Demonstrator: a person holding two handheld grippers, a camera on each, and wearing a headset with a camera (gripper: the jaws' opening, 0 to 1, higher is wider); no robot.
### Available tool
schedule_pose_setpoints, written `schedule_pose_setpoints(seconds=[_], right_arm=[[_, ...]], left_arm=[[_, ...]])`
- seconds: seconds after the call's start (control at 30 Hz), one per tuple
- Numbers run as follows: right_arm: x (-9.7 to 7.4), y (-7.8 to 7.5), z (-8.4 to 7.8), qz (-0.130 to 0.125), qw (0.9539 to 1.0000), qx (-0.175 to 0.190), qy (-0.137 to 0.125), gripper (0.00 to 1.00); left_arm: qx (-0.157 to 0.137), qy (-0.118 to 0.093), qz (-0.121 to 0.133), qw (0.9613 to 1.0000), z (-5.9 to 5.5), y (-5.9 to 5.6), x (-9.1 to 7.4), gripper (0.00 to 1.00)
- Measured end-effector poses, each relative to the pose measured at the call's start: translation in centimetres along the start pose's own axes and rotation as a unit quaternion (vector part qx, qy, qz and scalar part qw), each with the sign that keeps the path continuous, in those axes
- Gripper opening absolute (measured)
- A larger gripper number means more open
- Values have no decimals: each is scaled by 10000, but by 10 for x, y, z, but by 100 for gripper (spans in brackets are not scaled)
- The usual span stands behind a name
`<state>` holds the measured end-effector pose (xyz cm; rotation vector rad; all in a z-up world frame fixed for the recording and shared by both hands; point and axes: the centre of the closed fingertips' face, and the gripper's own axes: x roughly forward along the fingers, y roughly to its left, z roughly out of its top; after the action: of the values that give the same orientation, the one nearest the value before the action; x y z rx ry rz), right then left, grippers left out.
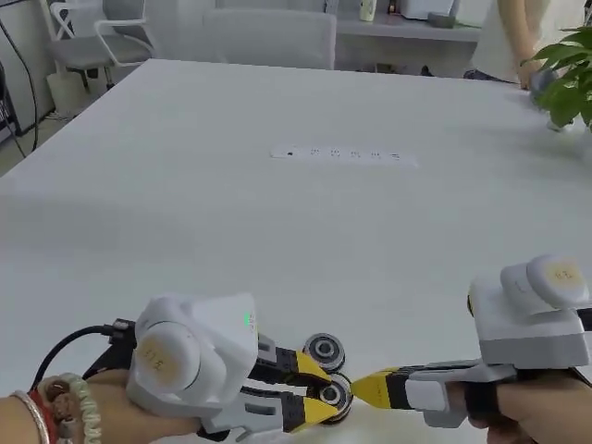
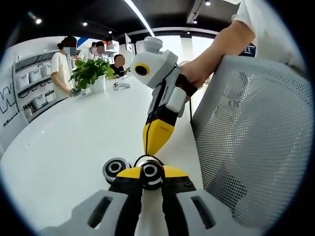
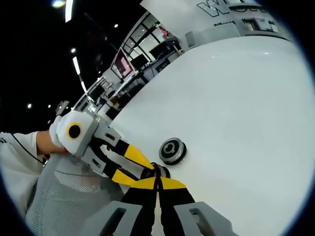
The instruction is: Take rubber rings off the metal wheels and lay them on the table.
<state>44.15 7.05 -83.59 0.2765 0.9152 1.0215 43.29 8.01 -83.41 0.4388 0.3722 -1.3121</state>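
Observation:
My left gripper (image 1: 326,388) (image 2: 150,178) is shut on a small metal wheel (image 1: 335,396) (image 2: 150,169) with a black rubber ring, held just above the white table (image 1: 277,231) near its front edge. My right gripper (image 1: 359,387) (image 3: 156,181) comes in from the right. Its yellow tips are shut and pinch the ring at that wheel's rim (image 3: 162,171). In the left gripper view the right gripper (image 2: 151,150) points down onto the wheel. A second wheel (image 1: 325,351) (image 2: 116,168) (image 3: 172,150) lies flat on the table beside them, its ring still on.
A power strip (image 1: 342,154) is set flush in the table's middle. A potted plant (image 1: 569,79) (image 2: 88,71) stands at the far right edge. Chairs (image 1: 268,37) line the far side, and a mesh chair back (image 2: 251,137) is close behind me. People stand beyond the plant.

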Motion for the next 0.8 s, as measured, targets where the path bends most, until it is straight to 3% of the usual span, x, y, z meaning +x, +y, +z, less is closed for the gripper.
schedule_pose_setpoints(seconds=[0.43, 0.67, 0.8], right_arm=[[-2, -1, 1, -32, 10000, -74, -25, 0], [-2, 0, 1, -21, 10000, -71, -30, 0], [-1, 0, 0, -1, 10000, -47, -14, 0]], left_arm=[[-92, 162, -83, 9998, 2, -3, -3, 13], [-186, -6, -119, 9998, 15, -5, -7, 18], [-171, 4, -163, 9997, 17, -8, -7, 23]])
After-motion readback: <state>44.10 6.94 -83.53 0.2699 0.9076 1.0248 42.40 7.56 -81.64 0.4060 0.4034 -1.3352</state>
